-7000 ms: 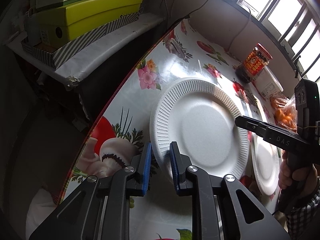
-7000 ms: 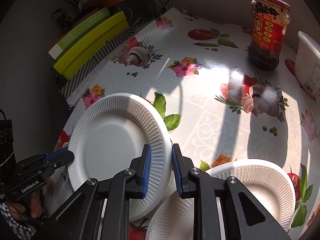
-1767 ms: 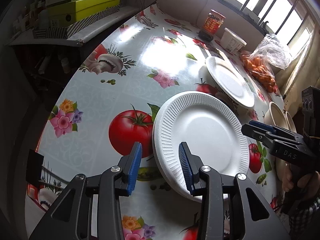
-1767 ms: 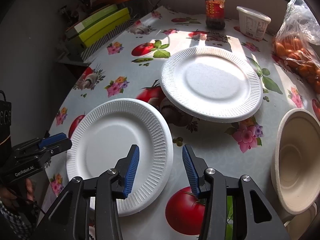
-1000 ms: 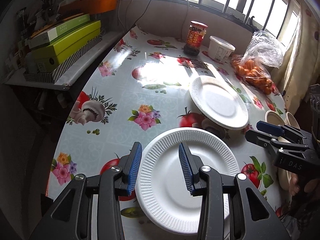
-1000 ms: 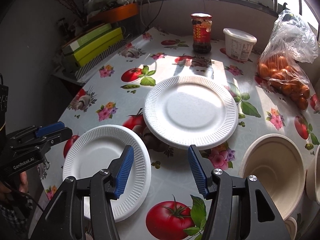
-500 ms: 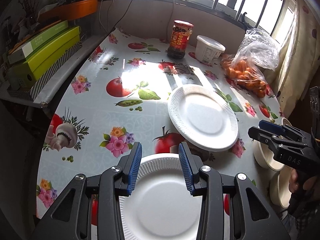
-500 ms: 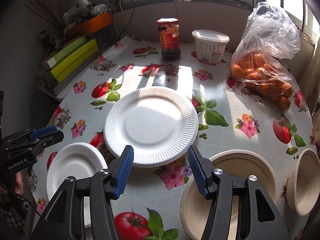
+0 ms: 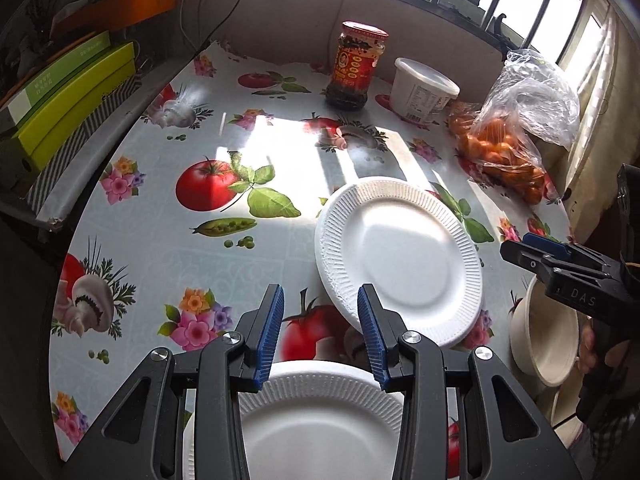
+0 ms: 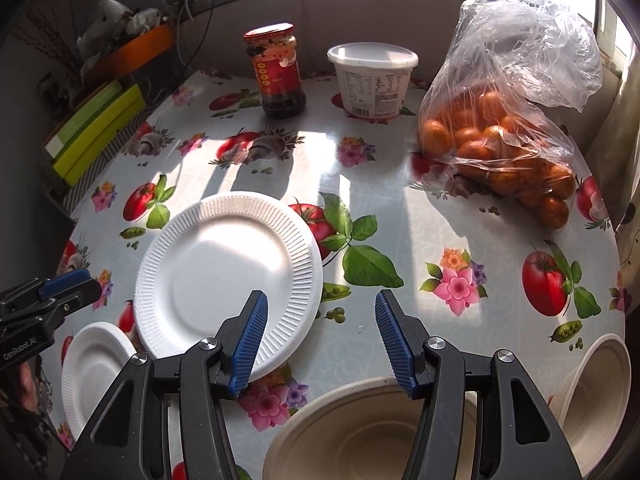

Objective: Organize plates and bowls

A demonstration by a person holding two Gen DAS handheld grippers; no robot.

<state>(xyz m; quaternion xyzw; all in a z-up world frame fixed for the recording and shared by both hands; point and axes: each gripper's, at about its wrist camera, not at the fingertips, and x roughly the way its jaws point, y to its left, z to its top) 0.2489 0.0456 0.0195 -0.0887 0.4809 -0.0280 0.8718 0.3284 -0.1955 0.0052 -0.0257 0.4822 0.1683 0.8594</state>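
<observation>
Blue-padded left tongs [image 9: 320, 330] and right tongs [image 10: 318, 338] gape, holding nothing.

"DAS" on right gripper [image 9: 568, 276]; "GenRobot.AI" on left gripper [image 10: 52, 296]; jar [image 10: 278, 70] label perhaps "6000"; tub [image 10: 372, 80] print illegible.

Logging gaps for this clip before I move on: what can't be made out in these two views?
- Near white paper plate, left wrist view: its front is cut off by the bottom edge and hidden by the left hand-held gripper.
- Near beige bowl, right wrist view: cut off by the bottom edge, partly behind the right hand-held gripper.
- Far-right bowl, right wrist view: clipped by the lens edge.
- Tub label: print too small.
</observation>
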